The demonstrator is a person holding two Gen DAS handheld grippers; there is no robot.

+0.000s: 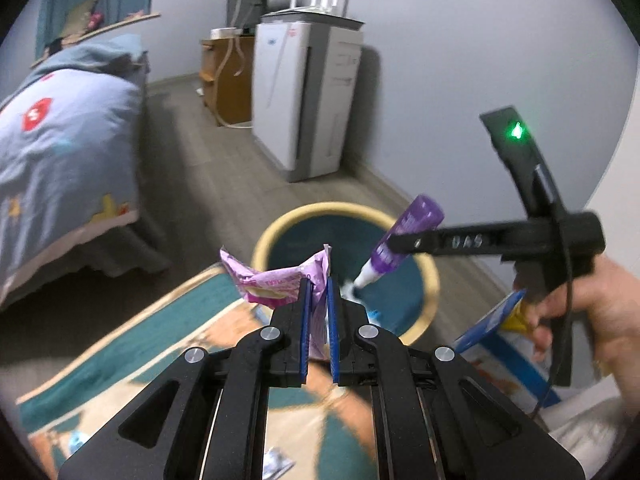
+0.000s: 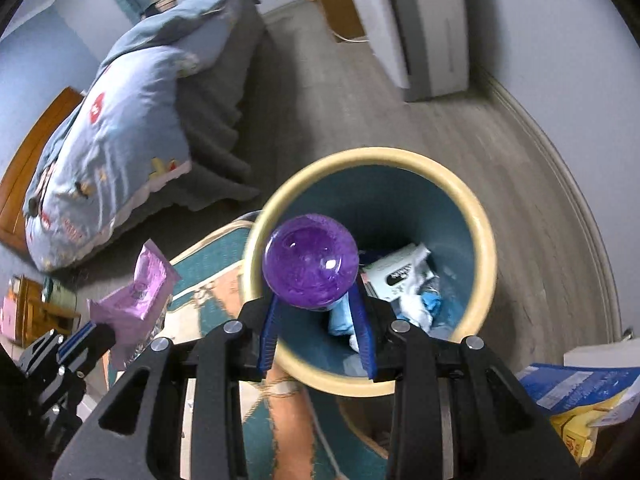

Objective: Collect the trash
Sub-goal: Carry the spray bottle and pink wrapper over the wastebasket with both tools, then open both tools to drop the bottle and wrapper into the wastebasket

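your left gripper (image 1: 319,284) clenches a pink wrapper (image 1: 276,280); your right gripper (image 2: 316,304) grasps a purple bottle (image 2: 310,260) over the bin (image 2: 476,216).

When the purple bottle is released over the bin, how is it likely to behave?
The purple bottle looks rigid: the right claw pinches it without denting. Round-bodied, it would probably roll on landing. It hangs over the bin, so it likely falls inside.

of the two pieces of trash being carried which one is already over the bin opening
The purple bottle in the right gripper; it hangs over the bin, while the pink wrapper sits beside the rim.
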